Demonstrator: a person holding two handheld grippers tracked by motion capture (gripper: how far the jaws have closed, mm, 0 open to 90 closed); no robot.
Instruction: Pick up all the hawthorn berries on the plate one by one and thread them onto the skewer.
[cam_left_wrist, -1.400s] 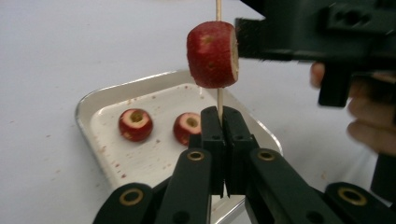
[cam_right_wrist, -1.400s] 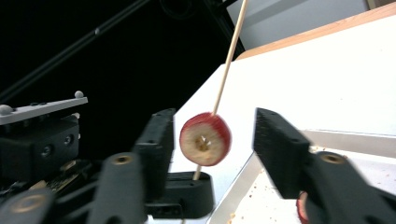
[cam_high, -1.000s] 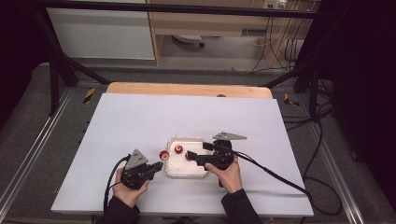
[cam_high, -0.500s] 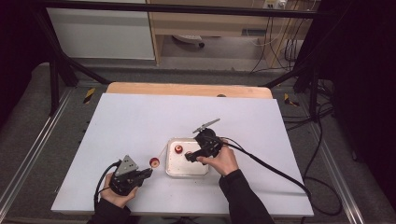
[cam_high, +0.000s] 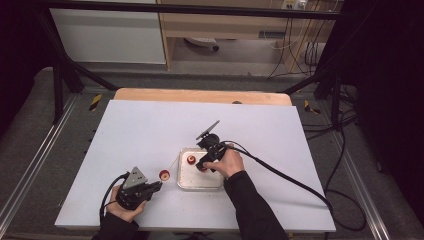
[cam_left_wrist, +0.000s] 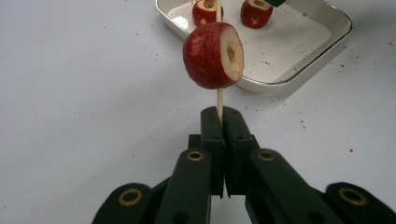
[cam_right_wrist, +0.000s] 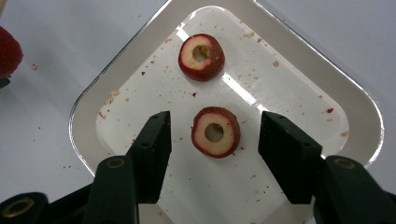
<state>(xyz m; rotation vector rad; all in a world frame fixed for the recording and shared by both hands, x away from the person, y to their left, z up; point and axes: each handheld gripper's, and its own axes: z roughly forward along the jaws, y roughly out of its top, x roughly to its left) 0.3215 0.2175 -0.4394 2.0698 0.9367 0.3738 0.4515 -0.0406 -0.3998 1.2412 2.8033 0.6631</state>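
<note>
High view: white tabletop (cam_high: 150, 130); tray (cam_high: 200, 183) at lower centre; left gripper (cam_high: 156, 186) lower left, right gripper (cam_high: 200, 165) over the tray.

Left gripper view: jaws closed on a skewer (cam_left_wrist: 219, 100) carrying one fruit (cam_left_wrist: 213, 55), at centre frame, just short of the tray.

Right gripper view: jaws open, straddling a cored fruit (cam_right_wrist: 215, 132) in the tray; second cored fruit (cam_right_wrist: 201, 56) above it.

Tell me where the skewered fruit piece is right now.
The skewered fruit piece sits on the thin stick clamped in the left gripper, raised over the table just left of the white tray, seen in the high view.
</note>
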